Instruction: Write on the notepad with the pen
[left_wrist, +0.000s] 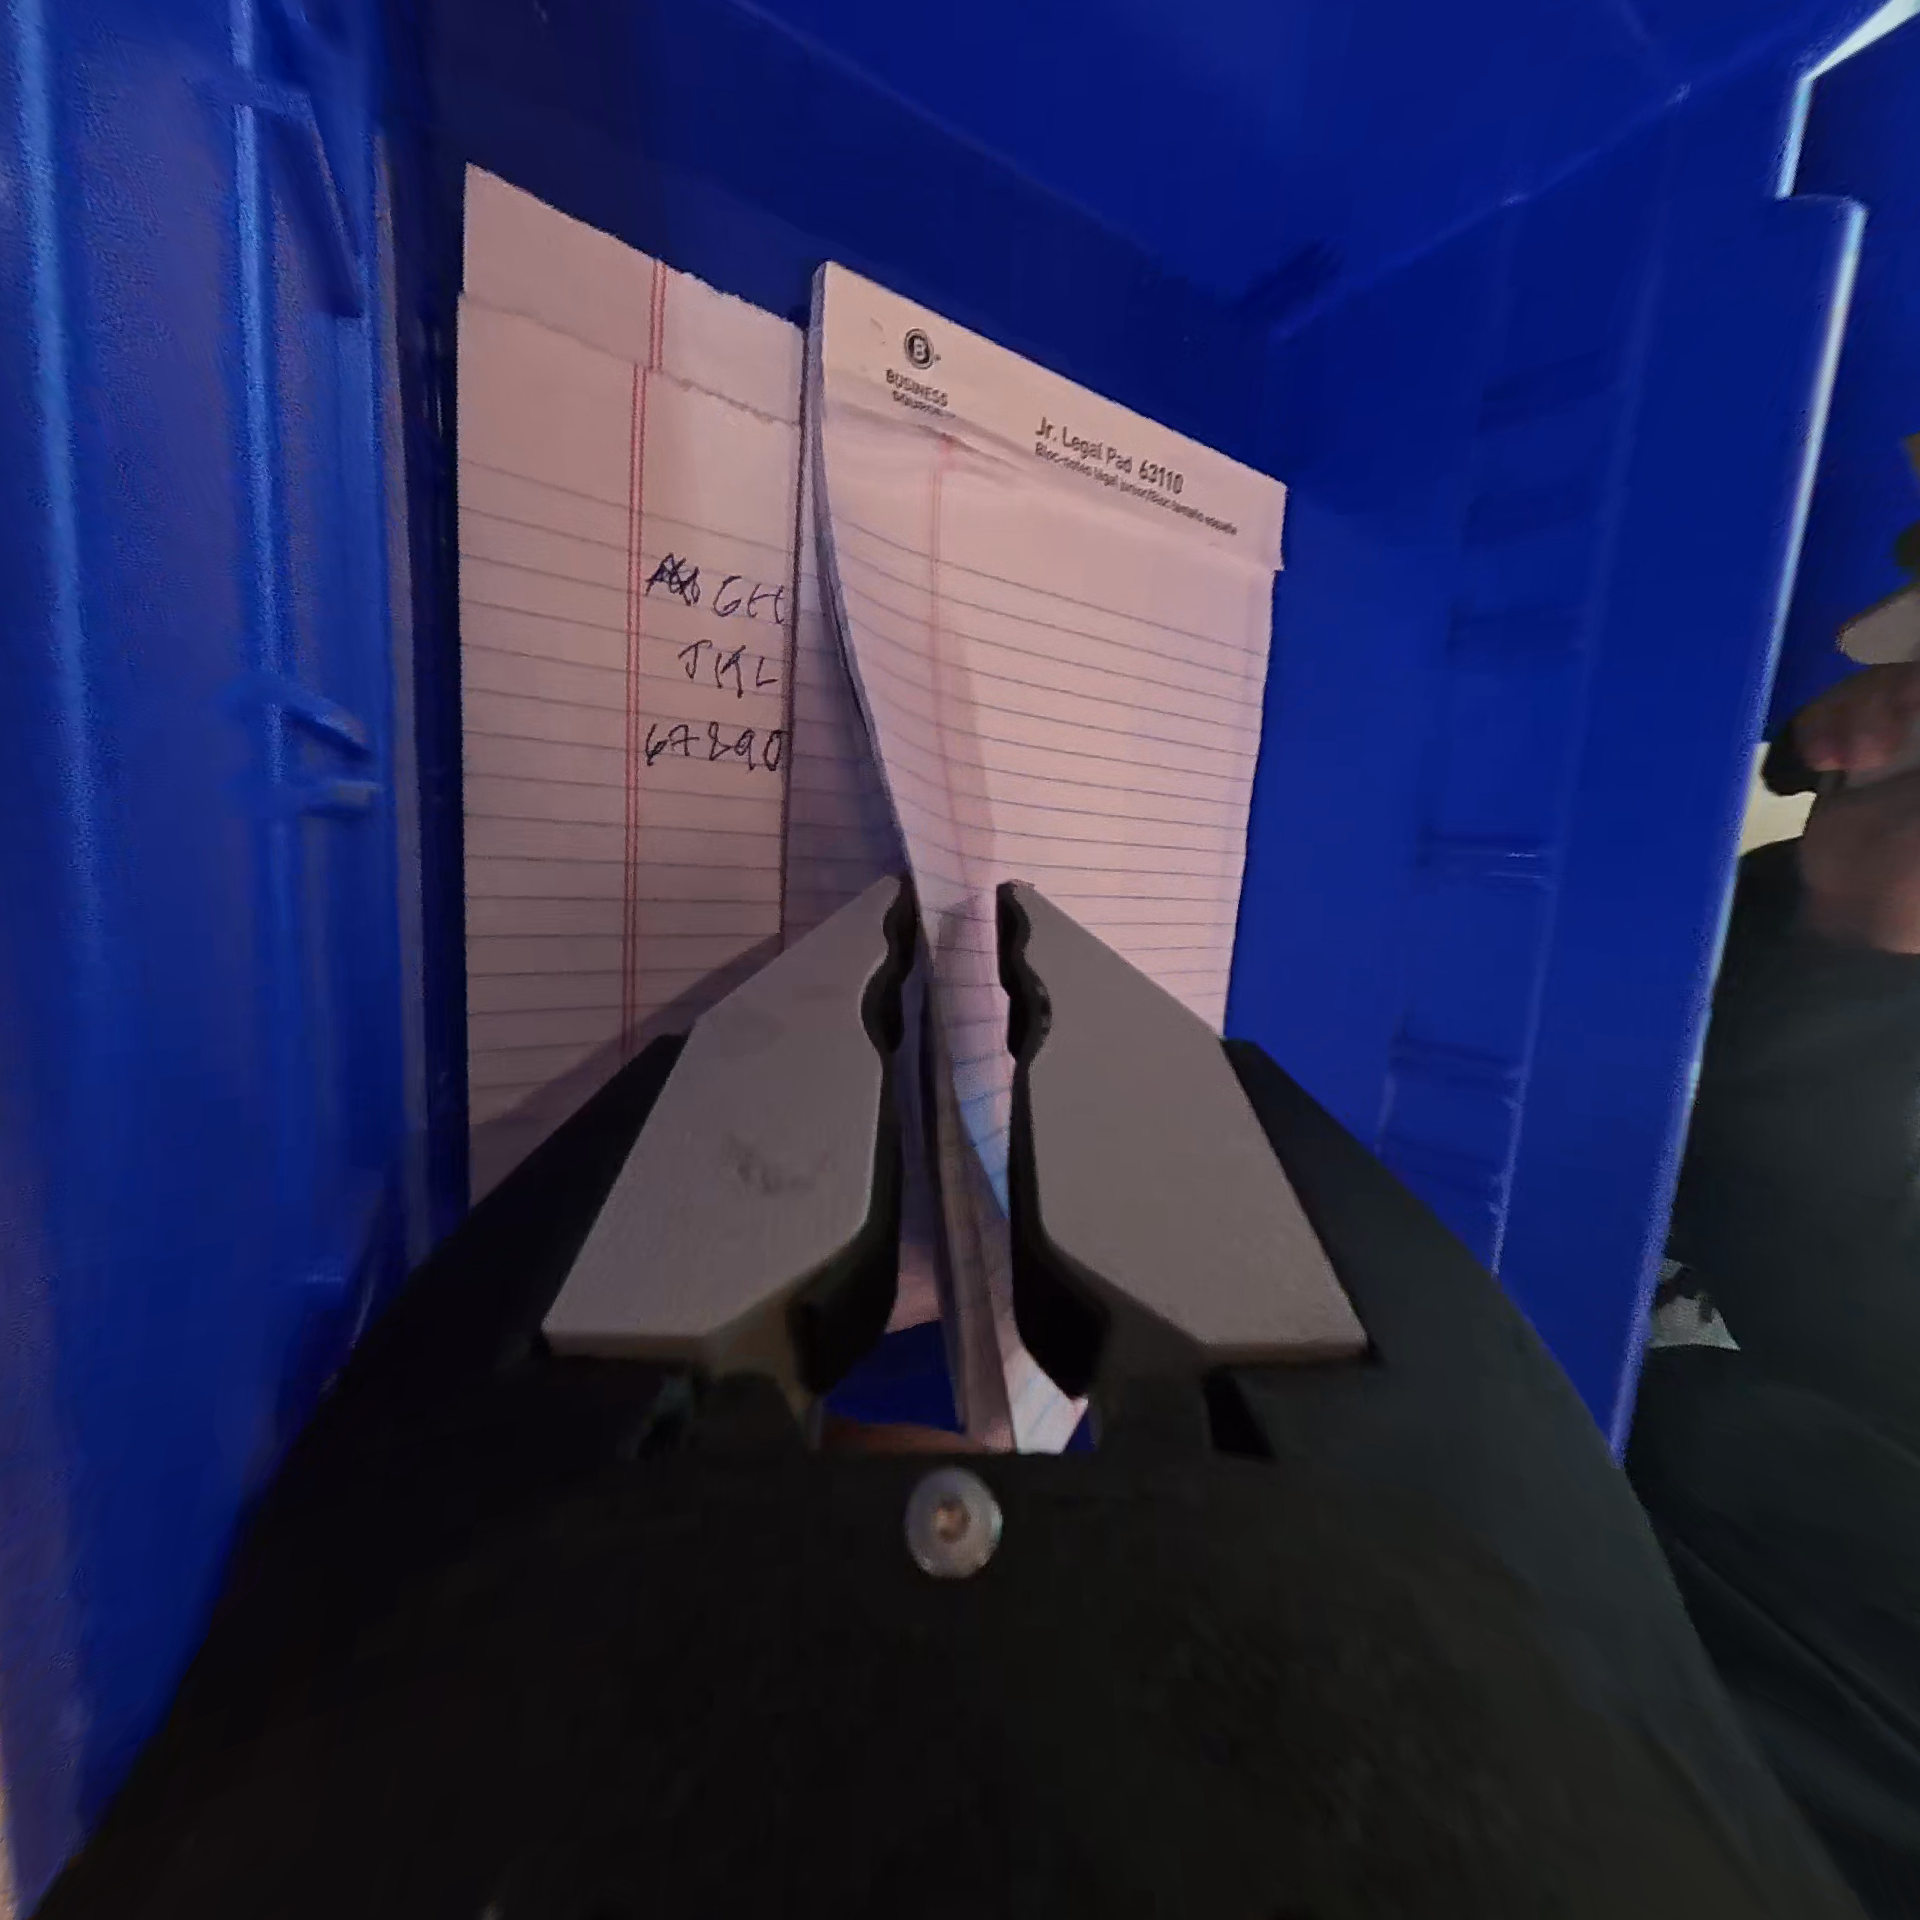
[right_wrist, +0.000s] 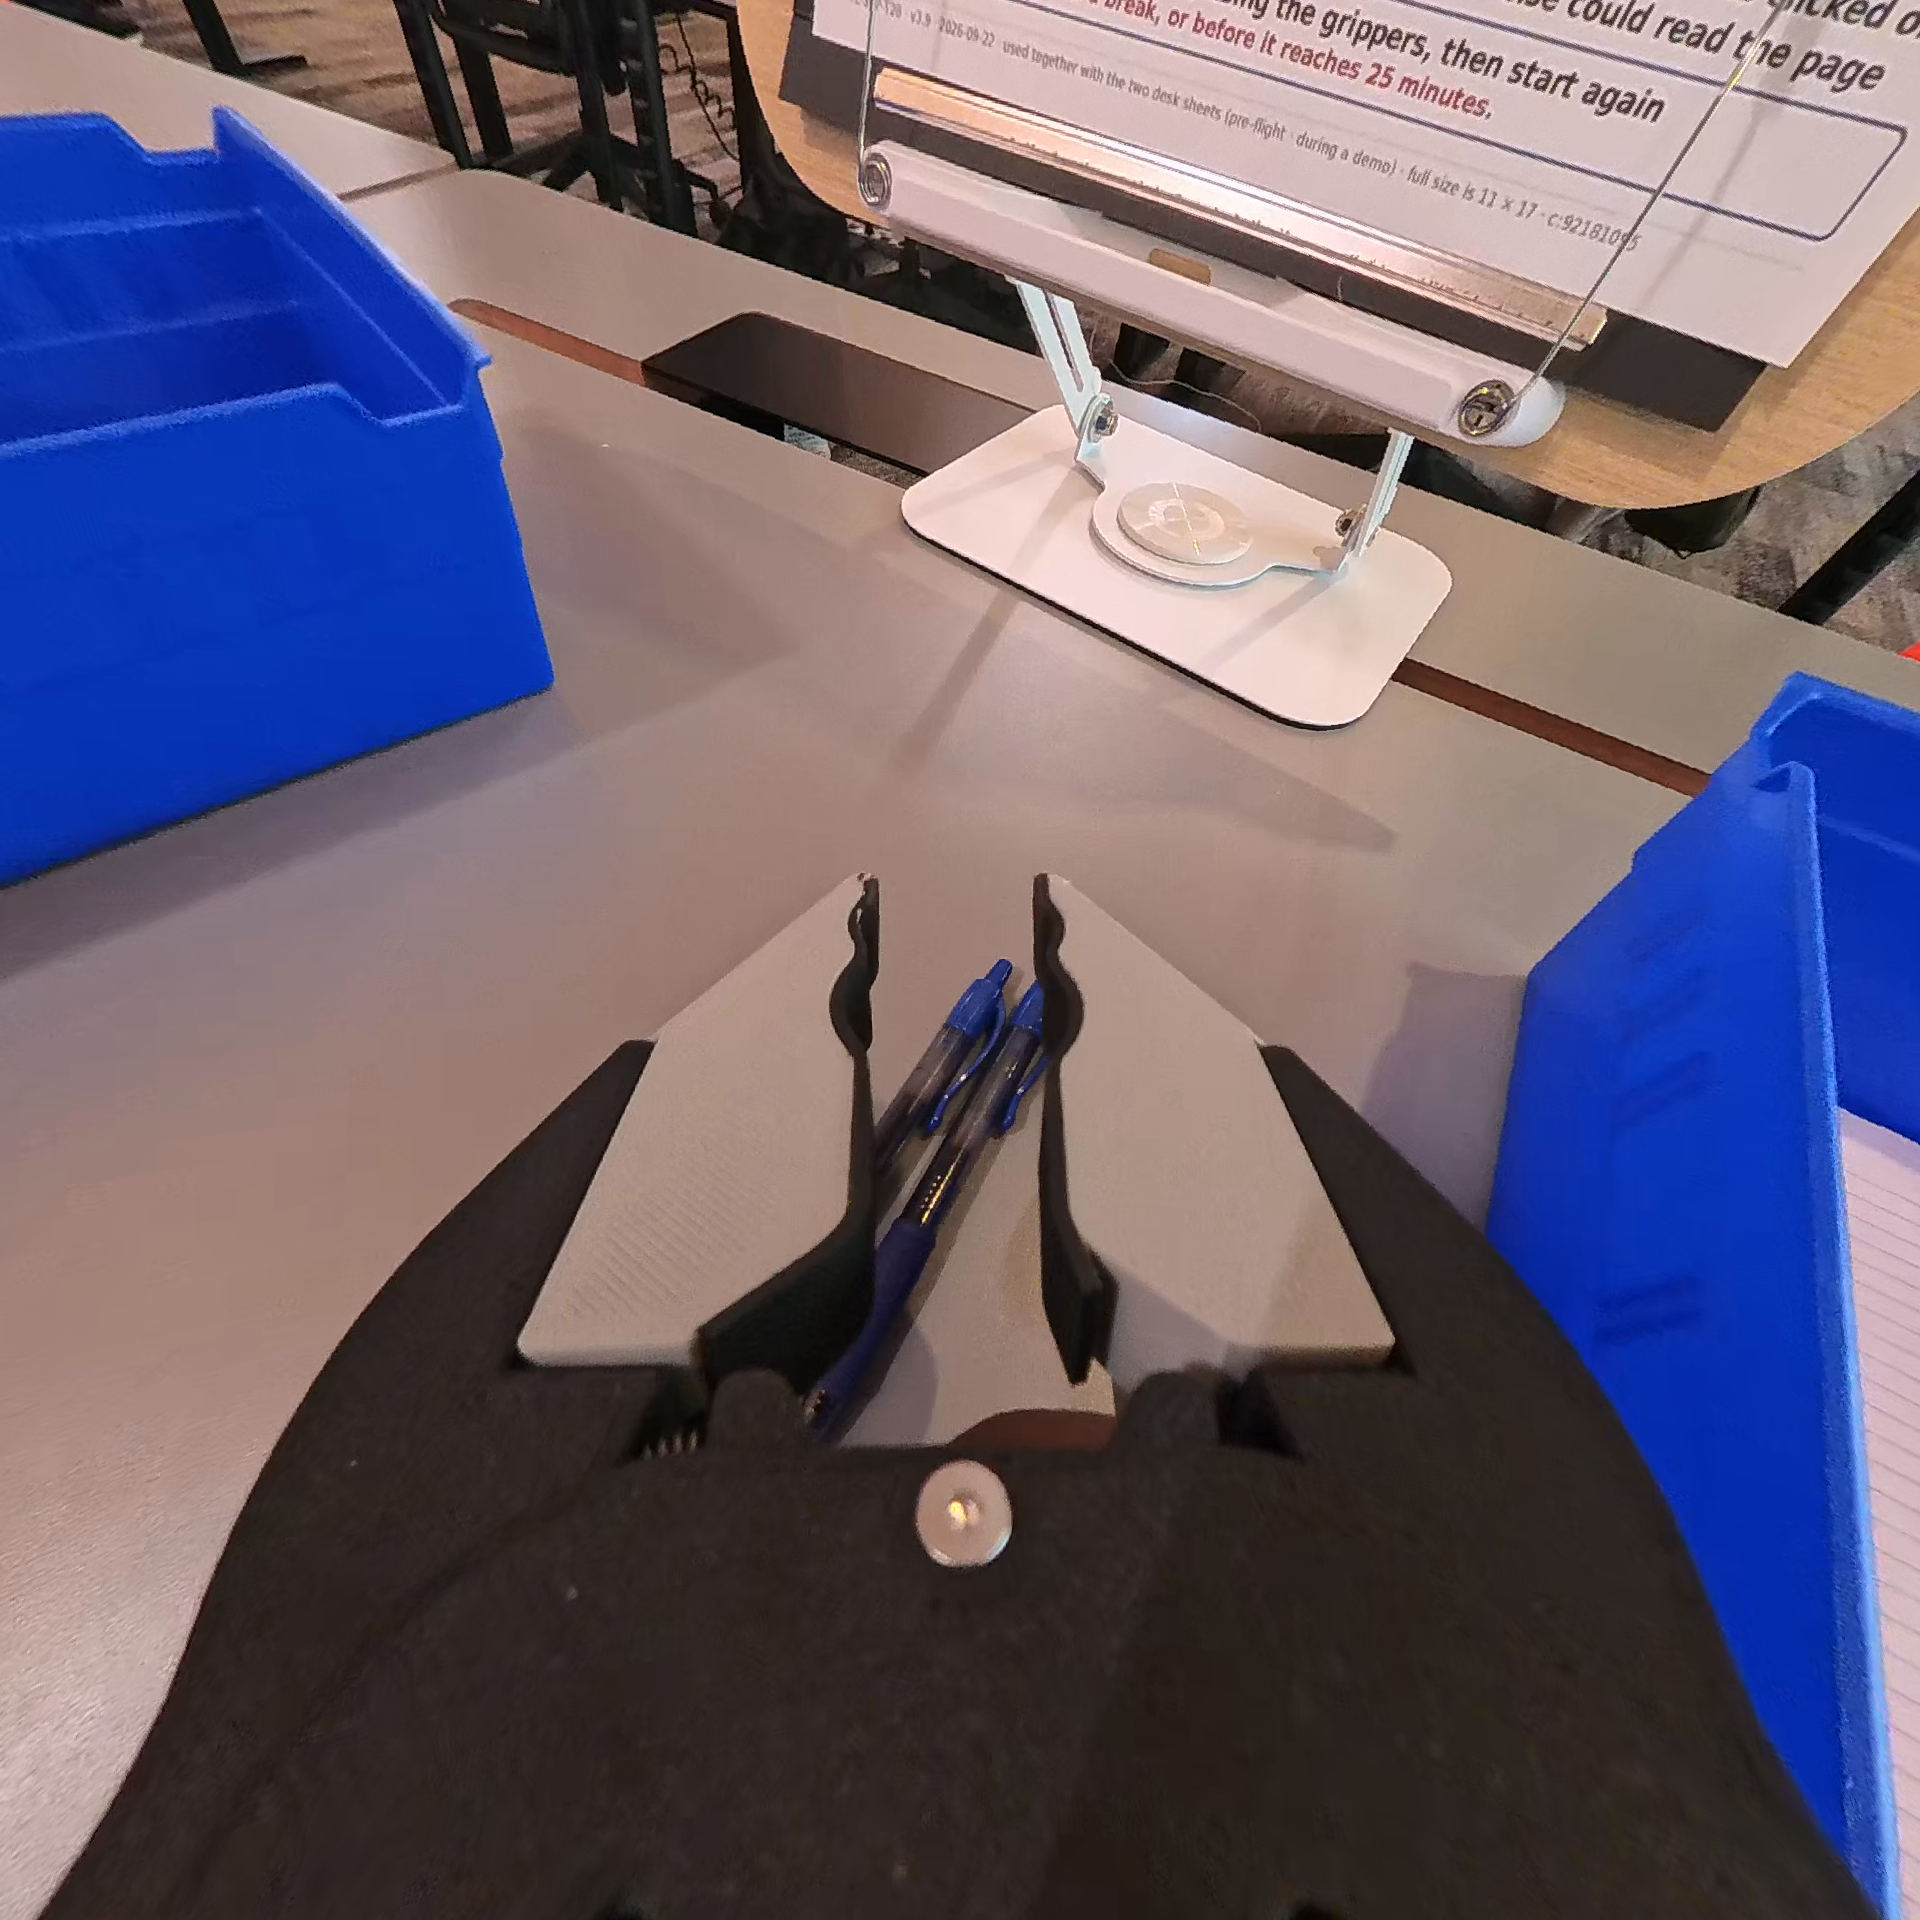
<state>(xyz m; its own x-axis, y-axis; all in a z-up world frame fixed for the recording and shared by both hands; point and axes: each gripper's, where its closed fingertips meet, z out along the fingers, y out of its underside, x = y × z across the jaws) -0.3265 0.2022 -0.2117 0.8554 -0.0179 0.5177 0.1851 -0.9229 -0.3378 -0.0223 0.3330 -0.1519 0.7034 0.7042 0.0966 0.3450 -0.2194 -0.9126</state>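
In the left wrist view, a white lined notepad (left_wrist: 1091, 675) stands upright inside a blue bin (left_wrist: 208, 831). My left gripper (left_wrist: 951, 894) is shut on the pad's lower edge. The pad twists, edge-on between the jaws and face-on at the top. In the right wrist view, two blue click pens lie side by side on the grey table (right_wrist: 520, 1039). One pen (right_wrist: 935, 1184) shows its full length. The other pen (right_wrist: 940, 1070) is partly hidden by my left finger. My right gripper (right_wrist: 956, 883) is open just above them, with both pens between its fingers.
Loose lined sheets with handwriting (left_wrist: 623, 727) lean against the bin's left wall. A person in dark clothing (left_wrist: 1818, 1143) is at the right. On the table stand a blue bin at left (right_wrist: 208, 520), a blue bin holding lined paper at right (right_wrist: 1683, 1195), and a white document stand (right_wrist: 1195, 582). Left tips to right tips: about 35 cm.
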